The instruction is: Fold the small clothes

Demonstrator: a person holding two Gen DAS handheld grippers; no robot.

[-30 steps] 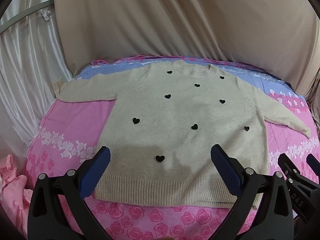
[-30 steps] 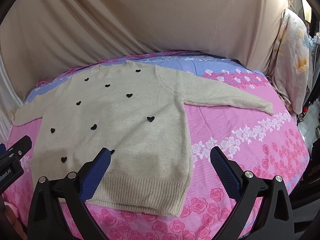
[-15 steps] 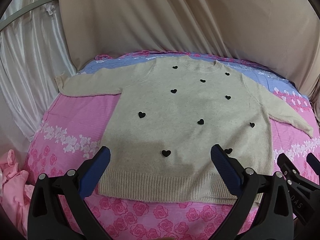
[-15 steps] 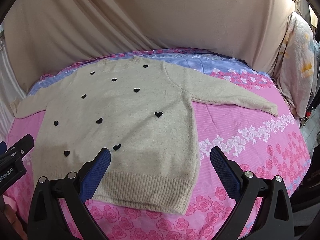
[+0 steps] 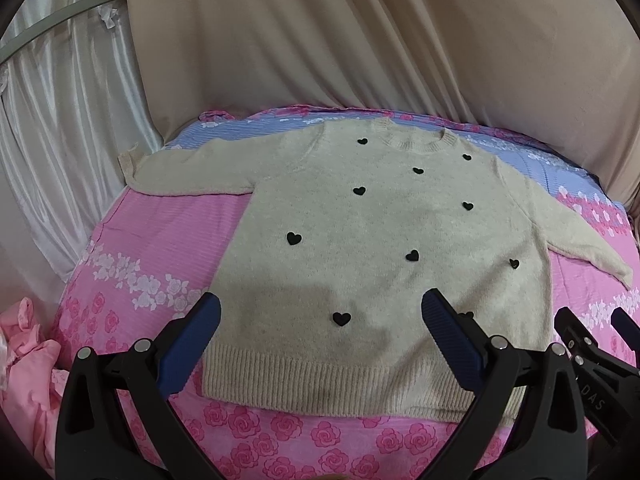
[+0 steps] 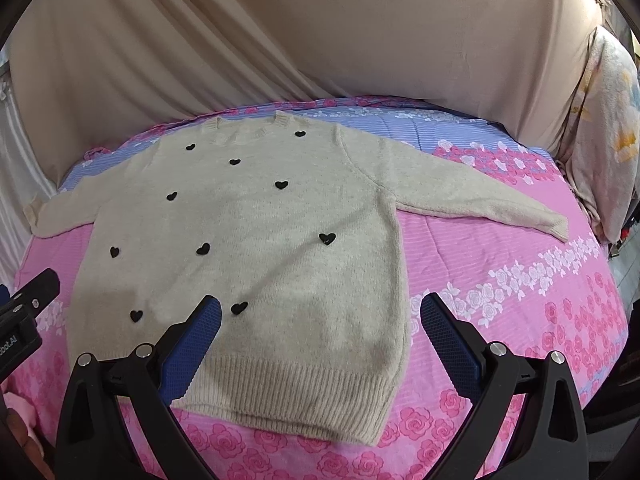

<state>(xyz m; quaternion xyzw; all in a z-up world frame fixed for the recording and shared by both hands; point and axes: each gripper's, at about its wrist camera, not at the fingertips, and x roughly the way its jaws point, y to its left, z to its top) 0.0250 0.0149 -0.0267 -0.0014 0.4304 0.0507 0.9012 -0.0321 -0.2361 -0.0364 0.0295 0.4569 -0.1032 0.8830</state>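
Note:
A beige knit sweater [image 5: 380, 232] with small black hearts lies flat and face up on the pink bed, both sleeves spread out sideways, ribbed hem toward me. It also shows in the right wrist view [image 6: 256, 248]. My left gripper [image 5: 320, 320] is open and empty, held above the hem's left half. My right gripper [image 6: 320, 320] is open and empty, above the hem's right corner. Each gripper shows at the edge of the other's view.
The bed cover [image 5: 160, 248] is pink with roses and a blue band at the far side. A beige curtain [image 5: 360, 40] hangs behind. Pink cloth [image 5: 24, 352] lies at the left edge. A pale floral pillow [image 6: 604, 120] stands at the right.
Both grippers have drawn back and up a little, so the sweater sits farther away and more of the near bed edge shows. The sweater has not moved.

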